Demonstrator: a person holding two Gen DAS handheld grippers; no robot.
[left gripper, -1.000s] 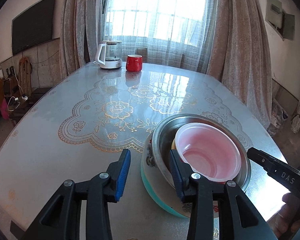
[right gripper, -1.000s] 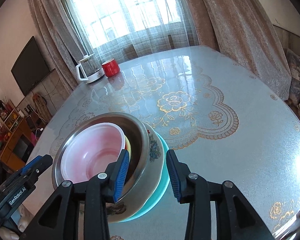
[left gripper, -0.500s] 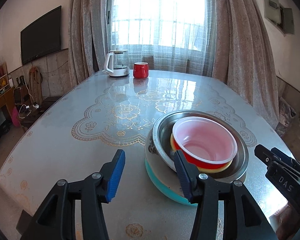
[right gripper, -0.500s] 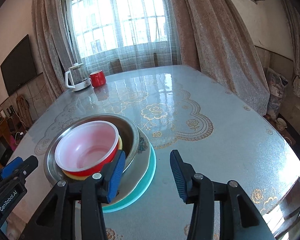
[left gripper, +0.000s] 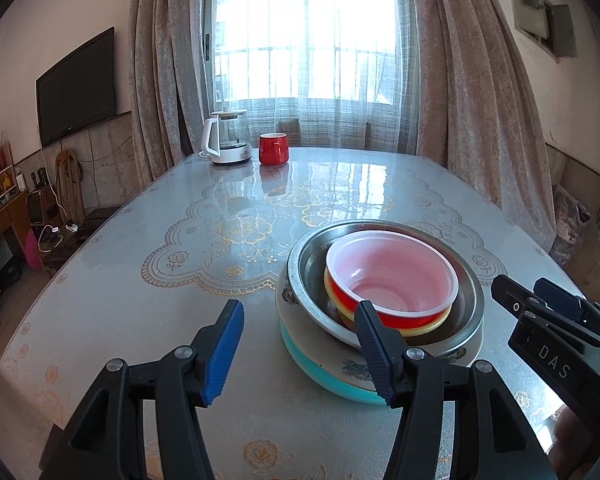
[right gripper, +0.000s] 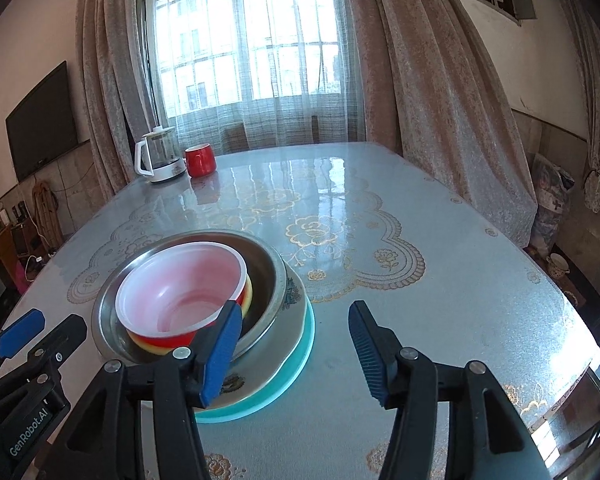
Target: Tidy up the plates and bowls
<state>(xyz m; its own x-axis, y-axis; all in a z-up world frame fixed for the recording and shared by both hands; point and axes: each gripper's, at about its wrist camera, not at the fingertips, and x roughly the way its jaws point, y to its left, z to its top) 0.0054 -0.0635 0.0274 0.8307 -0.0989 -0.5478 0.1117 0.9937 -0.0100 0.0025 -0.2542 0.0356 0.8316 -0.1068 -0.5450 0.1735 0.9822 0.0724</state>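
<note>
Both tools were observed spread apart and clamped on nothing. In the left wrist view, the left tool [left gripper: 298, 350] occupied the lower centre of the frame, its blue-padded fingers [left gripper: 224, 354] standing wide. The right finger overlapped the near rim of the dish stack in the picture; actual contact could not be determined. The right tool [right gripper: 294, 354] filled the lower centre of its own view, likewise spread, with its left finger overlapping the stack's near edge and its right finger over bare surface [right gripper: 440, 280].

The stack sat on the surface right of centre in the left view and left of centre in the right view. From the bottom it comprised a teal plate [left gripper: 324, 380], a patterned ceramic plate [left gripper: 352, 370], a steel bowl [left gripper: 304, 268], a yellow bowl [left gripper: 424, 328] and a red bowl [left gripper: 392, 276] with a pale interior, each nested in the one below. All stood upright.

At the far end of the surface, upper left of centre, a glass kettle [left gripper: 228, 142] stood just beside a red mug [left gripper: 273, 148]. The other tool was partly visible at the lower right edge of the left view and the lower left edge of the right view.
</note>
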